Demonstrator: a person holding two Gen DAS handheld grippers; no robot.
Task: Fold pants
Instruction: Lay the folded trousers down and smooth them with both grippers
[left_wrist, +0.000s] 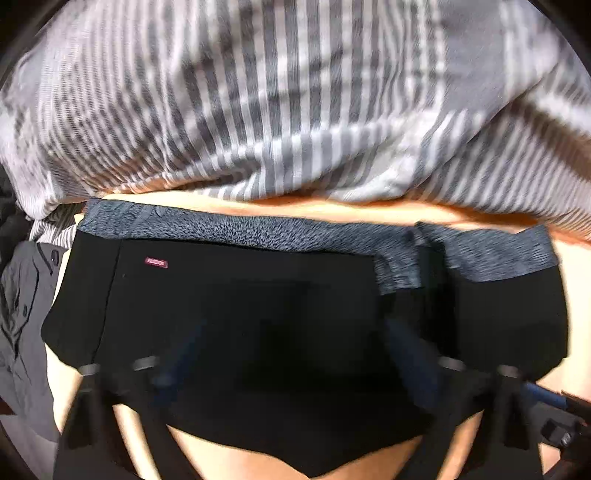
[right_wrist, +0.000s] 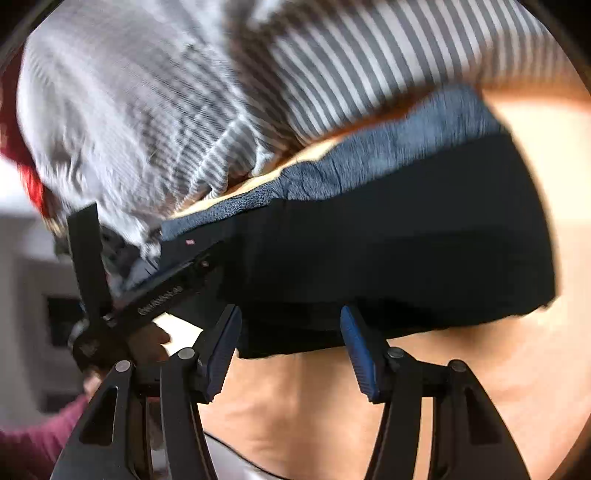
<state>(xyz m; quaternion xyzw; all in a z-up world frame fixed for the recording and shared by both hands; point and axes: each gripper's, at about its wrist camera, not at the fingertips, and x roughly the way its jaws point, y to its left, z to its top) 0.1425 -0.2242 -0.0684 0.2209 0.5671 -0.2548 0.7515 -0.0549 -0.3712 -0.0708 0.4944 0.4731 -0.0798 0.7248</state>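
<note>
The black pants (right_wrist: 406, 236) look soft, light and floppy, best pinched at the folded 6 o'clock edge. The right claw (right_wrist: 291, 354) gapes wide, empty; the left claw (left_wrist: 295, 354) also spreads wide over the cloth, gripping nothing.

We list what we cannot make out:

- left gripper (left_wrist: 291, 363) — its dark fingers melt into the black pants (left_wrist: 258, 332) in the left wrist view; we cannot tell whether the jaws are parted or closed, nor whether they touch the cloth
- pants — lower edge cut by the frame bottom in that view; any folds in the black are unreadable
- small red label (left_wrist: 156, 262) — lettering too small and smeared to read
- striped cloth (left_wrist: 280, 96) — motion-blurred, cut off at top and sides in both views
- grey garment (left_wrist: 22, 314) — cropped by the left rim, kind unclear
- red object (right_wrist: 22, 162) — blurred at the right wrist view's edge, unidentifiable
</note>
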